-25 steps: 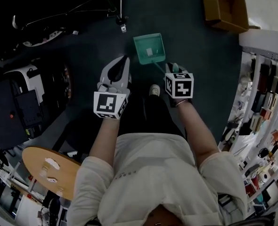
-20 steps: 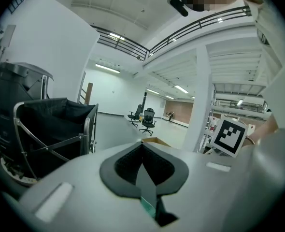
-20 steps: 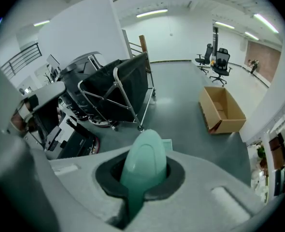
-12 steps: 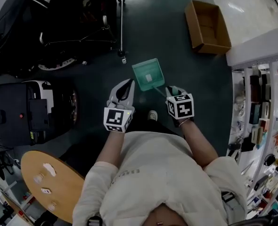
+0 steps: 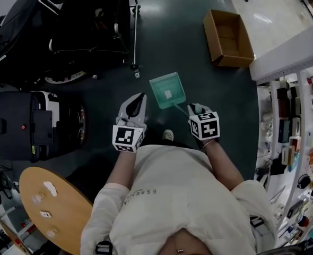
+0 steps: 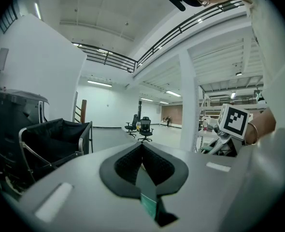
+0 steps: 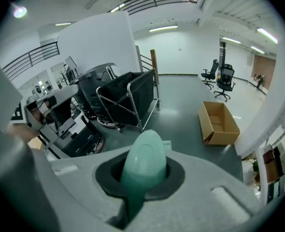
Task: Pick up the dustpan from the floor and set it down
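A green dustpan (image 5: 167,90) hangs above the dark floor in the head view, its thin handle running back to my right gripper (image 5: 195,109). That gripper is shut on the handle. In the right gripper view the rounded green handle end (image 7: 143,164) fills the gap between the jaws, and a pale edge of the pan (image 7: 167,144) shows just beyond. My left gripper (image 5: 140,96) is held beside the dustpan, to its left and apart from it. Its jaws meet at the tip (image 6: 142,146) with no task object between them.
An open cardboard box (image 5: 228,39) lies on the floor ahead to the right. A black fabric cart on a metal frame (image 5: 87,31) and a black machine (image 5: 29,126) stand at the left. A round wooden table (image 5: 50,209) is behind on the left, and shelves (image 5: 294,132) line the right.
Both grippers have come up, and the dustpan has risen with the right one. More of the floor and the cardboard box has come into the head view.
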`<state>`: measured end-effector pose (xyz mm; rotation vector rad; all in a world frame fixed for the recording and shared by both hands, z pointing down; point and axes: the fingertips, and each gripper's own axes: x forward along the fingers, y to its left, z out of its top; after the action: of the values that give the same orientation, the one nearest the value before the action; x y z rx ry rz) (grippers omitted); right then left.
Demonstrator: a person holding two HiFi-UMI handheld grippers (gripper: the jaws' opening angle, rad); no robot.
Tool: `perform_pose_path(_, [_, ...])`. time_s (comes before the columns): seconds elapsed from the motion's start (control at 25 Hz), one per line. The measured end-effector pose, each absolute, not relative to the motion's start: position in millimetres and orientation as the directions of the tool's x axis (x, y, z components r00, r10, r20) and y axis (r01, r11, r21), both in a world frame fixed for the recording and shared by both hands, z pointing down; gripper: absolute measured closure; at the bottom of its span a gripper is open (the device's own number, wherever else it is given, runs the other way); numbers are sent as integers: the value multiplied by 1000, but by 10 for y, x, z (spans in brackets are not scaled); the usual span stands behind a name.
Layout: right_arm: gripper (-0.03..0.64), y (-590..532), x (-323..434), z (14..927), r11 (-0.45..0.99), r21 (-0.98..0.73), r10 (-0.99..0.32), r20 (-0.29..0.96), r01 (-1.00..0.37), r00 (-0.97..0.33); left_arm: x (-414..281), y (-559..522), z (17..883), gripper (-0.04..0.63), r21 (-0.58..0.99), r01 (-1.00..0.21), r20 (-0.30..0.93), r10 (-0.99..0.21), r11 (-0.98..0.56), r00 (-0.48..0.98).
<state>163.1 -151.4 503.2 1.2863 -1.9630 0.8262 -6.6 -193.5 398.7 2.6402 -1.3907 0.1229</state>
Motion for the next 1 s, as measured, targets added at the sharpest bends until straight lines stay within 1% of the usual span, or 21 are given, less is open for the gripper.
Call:
perform_pose_path(0.16, [624,-1486,1673,5088,334,-135,-515,803,-933,-300,-18,-1865,4033,583,132,-821,157,-806,-555,570])
perform_pose_path(0.48, [624,-1522,1685,5178,332,-135,-491,821,-934,-293,-55,-1929,4032,583,140,-828,156,-813,-544,561])
perform_pose_path(0.68, [624,-1720,1616,5254,301,-156,-488,822,-941,-293,-149,-2087,4102,583,128,-828,172,-810,-546,560])
perform_pose_path(1.0, [624,-2238,1395,5529,288,-165,-451,845,-943,-286,-408,-2512,4440,583,165,-844,234,-811,-510,536])
